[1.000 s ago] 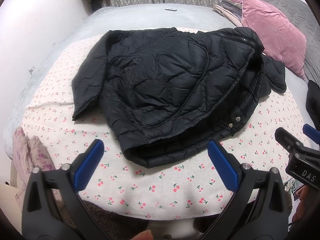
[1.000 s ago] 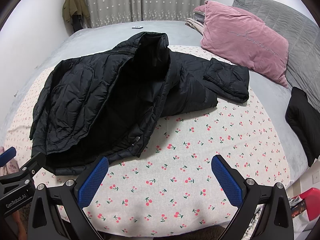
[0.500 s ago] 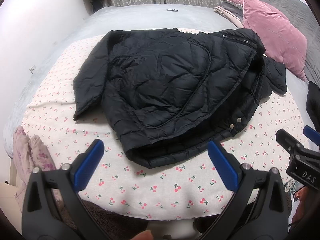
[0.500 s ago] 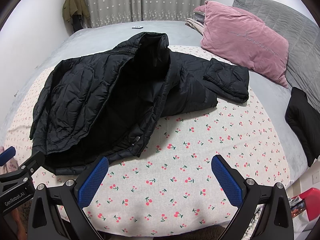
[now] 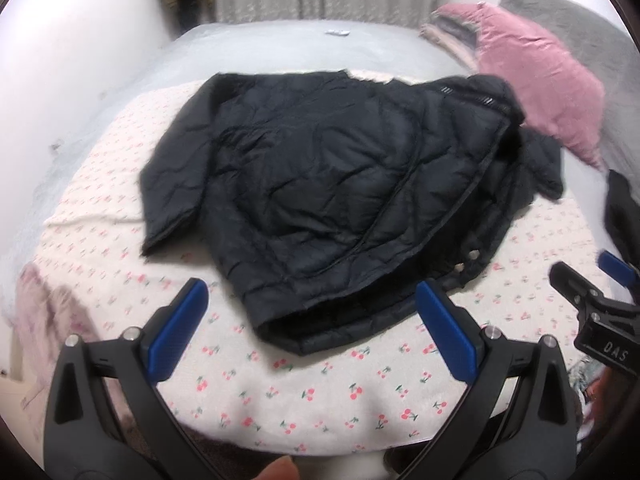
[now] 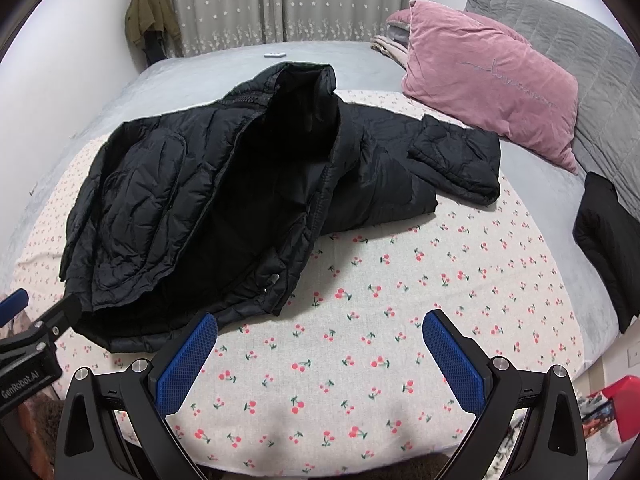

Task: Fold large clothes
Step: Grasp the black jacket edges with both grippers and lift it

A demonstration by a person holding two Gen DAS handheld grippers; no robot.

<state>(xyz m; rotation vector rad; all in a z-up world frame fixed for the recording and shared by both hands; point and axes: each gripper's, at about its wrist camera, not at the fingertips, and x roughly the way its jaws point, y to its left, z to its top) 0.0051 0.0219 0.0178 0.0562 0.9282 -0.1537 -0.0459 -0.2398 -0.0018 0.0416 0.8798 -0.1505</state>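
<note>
Left wrist view is showing the black quilted puffer jacket [image 5: 320, 184] lying on the cherry-print bedsheet [image 5: 320, 392], hem edge just ahead of the left hand-held gripper [image 5: 312, 328]. Right hand-held gripper [image 6: 320, 356] is hanging off to its side. Both are gaping wide, empty.

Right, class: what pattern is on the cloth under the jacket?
Red cherries on cream cloth; right wrist view shows it best.
</note>
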